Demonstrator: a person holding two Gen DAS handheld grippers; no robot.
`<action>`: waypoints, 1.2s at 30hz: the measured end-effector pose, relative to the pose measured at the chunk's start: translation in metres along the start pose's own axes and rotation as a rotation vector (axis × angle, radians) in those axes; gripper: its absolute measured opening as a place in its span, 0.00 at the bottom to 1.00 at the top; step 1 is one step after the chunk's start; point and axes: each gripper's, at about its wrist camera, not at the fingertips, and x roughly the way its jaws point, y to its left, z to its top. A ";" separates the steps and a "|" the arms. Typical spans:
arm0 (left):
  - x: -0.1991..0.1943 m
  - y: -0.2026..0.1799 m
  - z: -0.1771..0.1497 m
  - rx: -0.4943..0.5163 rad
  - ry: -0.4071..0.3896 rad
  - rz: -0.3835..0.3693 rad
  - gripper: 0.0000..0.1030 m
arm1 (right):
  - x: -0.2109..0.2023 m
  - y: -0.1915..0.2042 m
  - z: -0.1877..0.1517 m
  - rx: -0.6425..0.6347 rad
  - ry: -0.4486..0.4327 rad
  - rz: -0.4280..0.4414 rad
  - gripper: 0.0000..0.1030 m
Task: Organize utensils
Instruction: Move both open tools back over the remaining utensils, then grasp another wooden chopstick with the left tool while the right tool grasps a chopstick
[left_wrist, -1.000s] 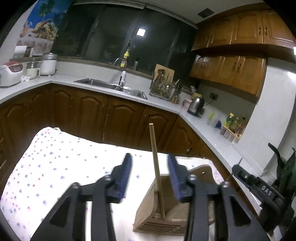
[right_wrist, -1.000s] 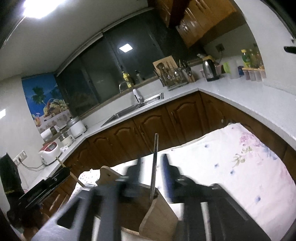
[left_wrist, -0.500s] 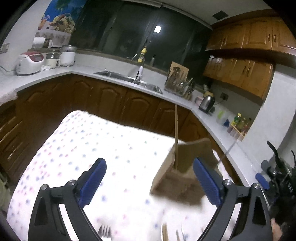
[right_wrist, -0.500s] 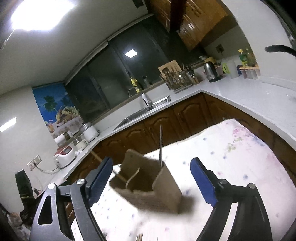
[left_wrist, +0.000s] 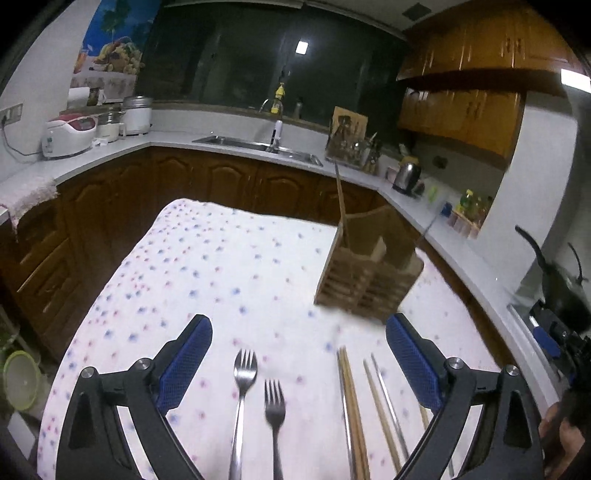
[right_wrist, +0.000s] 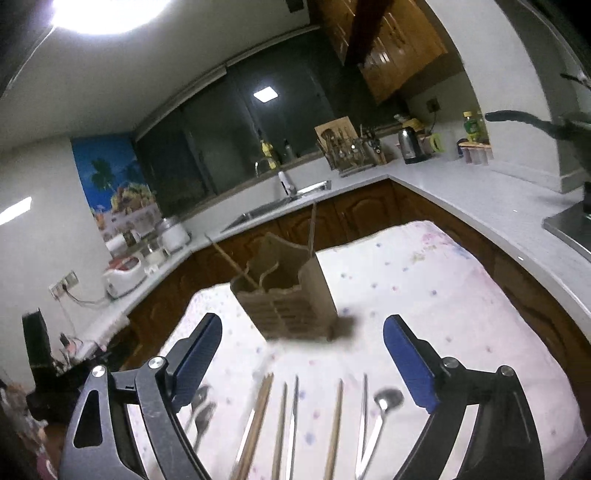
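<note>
A home kitchen: sink (left_wrist: 258, 144), wooden cabinets (left_wrist: 461, 110), kettle (left_wrist: 405, 176), rice cooker (left_wrist: 68, 134) on the counter.

Each camera sits on a gripper and looks forward along its two blue fingers, tipped a bit down at the table.

The left wrist camera looks from the near edge of the table (left_wrist: 229, 266) across the spotted cloth. The wooden holder (left_wrist: 365, 273) stands to the right in its picture, a little way off. Forks and chopsticks lie close below the lens. Far behind are the sink (left_wrist: 255, 144) and the dark window.

The right wrist camera looks from the other side and is tilted. Here the wooden holder (right_wrist: 288, 295) stands left of the middle, near.

Both views share the holder, the cloth, the sink (right_wrist: 280, 206), the window and the kettle (left_wrist: 406, 176) on the counter.
</note>
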 end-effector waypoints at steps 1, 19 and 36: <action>-0.003 -0.001 -0.002 0.003 0.010 -0.005 0.93 | -0.004 0.000 -0.005 -0.005 0.006 -0.006 0.88; -0.012 -0.022 -0.022 0.042 0.123 -0.006 0.92 | -0.019 0.000 -0.053 -0.046 0.113 -0.043 0.88; 0.034 -0.054 -0.020 0.065 0.249 -0.060 0.62 | 0.024 -0.012 -0.061 -0.027 0.232 -0.024 0.59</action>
